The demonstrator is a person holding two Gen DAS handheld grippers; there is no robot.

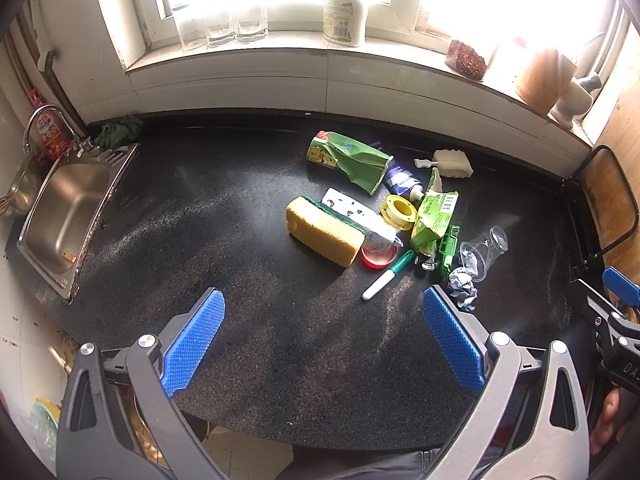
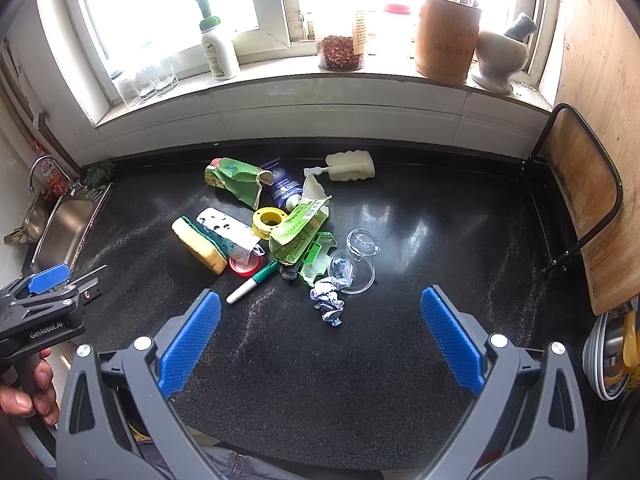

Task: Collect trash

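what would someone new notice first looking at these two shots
The eye goes first to the heap of clutter mid-counter: a yellow sponge at its left edge, a crushed green carton in the middle, a crumpled paper ball nearest the camera. Next come the blue pads of the open right hand-held gripper and left hand-held gripper, both hovering empty short of the pile.

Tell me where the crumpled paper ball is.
The crumpled paper ball lies on the dark counter at the near edge of the pile, touching the clear plastic cup, nearer the right tongs.
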